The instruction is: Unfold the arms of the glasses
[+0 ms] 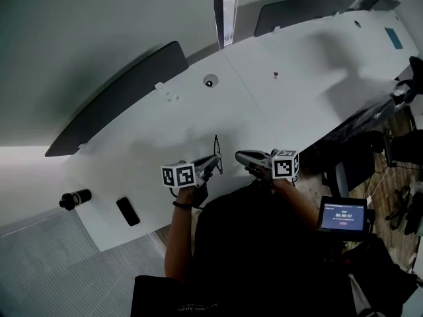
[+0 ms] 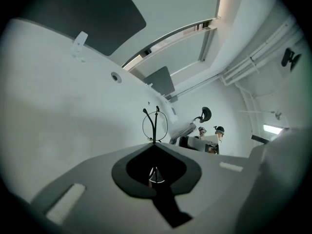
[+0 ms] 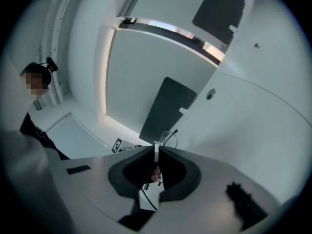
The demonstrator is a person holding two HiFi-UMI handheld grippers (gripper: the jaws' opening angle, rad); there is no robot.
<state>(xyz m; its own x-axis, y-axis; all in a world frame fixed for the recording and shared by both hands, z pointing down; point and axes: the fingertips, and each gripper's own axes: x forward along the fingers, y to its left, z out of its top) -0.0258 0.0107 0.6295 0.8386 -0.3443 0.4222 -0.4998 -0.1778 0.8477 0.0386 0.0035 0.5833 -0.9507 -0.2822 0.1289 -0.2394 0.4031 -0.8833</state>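
Note:
The thin wire-framed glasses (image 1: 217, 152) hang above the white table (image 1: 277, 104), folded, standing edge-up. My left gripper (image 1: 214, 162) is shut on their lower part. In the left gripper view the glasses (image 2: 157, 123) stick up out of the closed jaw tips (image 2: 154, 143), showing one round lens rim and two dark arm ends. My right gripper (image 1: 238, 156) points at them from the right, a short gap away. Its jaws (image 3: 156, 147) stand together with only a thin slit and nothing visibly clamped. The glasses (image 3: 174, 131) show just beyond its tips.
A black phone (image 1: 128, 211) and a black cylinder (image 1: 75, 199) lie near the table's left front corner. Dark dividers (image 1: 119, 94) line the far edge. A small screen (image 1: 342, 214) and office chairs (image 1: 350, 170) stand at right. A person (image 3: 34, 89) stands in the room.

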